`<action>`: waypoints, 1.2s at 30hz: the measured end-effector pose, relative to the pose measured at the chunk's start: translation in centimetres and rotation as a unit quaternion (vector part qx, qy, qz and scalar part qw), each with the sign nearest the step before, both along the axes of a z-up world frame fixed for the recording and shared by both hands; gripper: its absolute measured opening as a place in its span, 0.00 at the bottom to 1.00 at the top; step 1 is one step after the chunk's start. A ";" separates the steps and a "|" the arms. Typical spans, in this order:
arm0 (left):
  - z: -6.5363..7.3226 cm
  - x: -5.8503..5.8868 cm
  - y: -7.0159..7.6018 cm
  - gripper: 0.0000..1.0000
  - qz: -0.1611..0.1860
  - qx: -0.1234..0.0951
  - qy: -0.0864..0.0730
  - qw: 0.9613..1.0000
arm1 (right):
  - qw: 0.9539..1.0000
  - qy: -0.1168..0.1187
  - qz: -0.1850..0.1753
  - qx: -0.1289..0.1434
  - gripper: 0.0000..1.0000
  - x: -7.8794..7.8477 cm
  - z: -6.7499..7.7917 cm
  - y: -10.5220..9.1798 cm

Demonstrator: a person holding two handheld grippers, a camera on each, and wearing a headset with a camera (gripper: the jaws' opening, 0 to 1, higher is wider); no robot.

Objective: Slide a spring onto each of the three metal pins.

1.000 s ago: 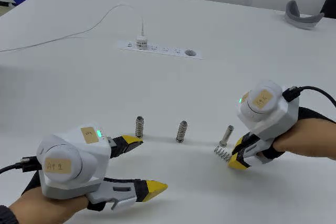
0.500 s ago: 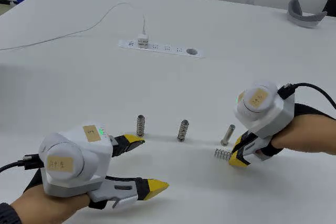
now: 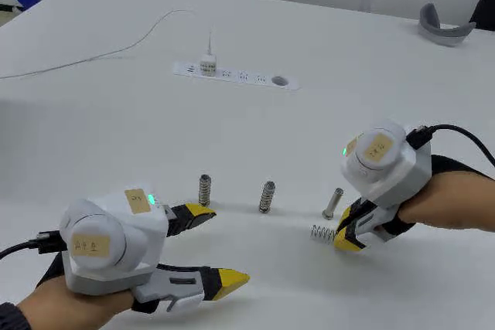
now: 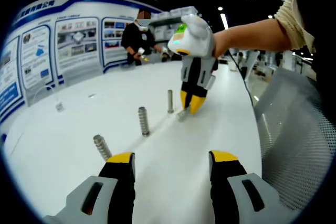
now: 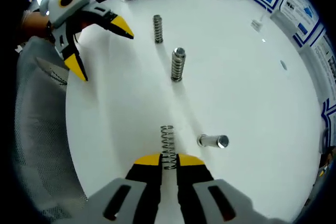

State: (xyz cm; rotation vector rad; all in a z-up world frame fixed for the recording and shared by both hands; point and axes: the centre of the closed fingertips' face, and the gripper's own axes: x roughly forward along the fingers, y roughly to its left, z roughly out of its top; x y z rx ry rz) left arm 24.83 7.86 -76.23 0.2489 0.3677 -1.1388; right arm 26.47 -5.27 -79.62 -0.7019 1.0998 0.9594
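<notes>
Between the yellow tips of the right gripper (image 5: 168, 160) the near end of a thin wire spring (image 5: 167, 145) is pinched, with the jaws closed to a narrow slit around it. The spring is carried low over the white table (image 3: 116, 129), its long axis running straight out from the jaws and nearly flat. Whether its free end touches the surface cannot be told. Just beside it, off to one side of the jaw line, the one bare pin (image 5: 212, 141) is seen standing upright — so the spring is level and the pin vertical. Judged from this, the spring would need to be tipped on end and raised above the pin's top before being lowered over it. Farther out, the middle pin (image 5: 178, 64) and the far pin (image 5: 157, 29) are already sleeved with springs. Beyond them the left gripper (image 4: 173, 157) is held with jaws spread wide and nothing between them — well apart from the bare pin, so the right gripper is the nearer.
</notes>
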 end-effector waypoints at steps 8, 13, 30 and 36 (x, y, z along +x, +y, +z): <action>0.4 -0.3 -0.8 0.55 -0.015 -0.001 -0.006 1.000 | 0.999 -0.014 0.042 0.017 0.12 -0.9 2.0 3.2; 0.7 -0.4 -1.2 0.54 -0.020 -0.003 -0.008 1.000 | 0.997 -0.023 0.068 0.020 0.12 -1.1 2.9 5.0; 1.6 -0.9 -2.4 0.43 -0.046 -0.011 -0.020 0.999 | 0.987 -0.031 0.155 0.021 0.12 -2.6 4.3 9.0; 1.7 -1.2 -2.7 0.34 -0.058 -0.009 -0.027 0.998 | 0.984 -0.031 0.176 0.020 0.12 -3.0 4.4 9.6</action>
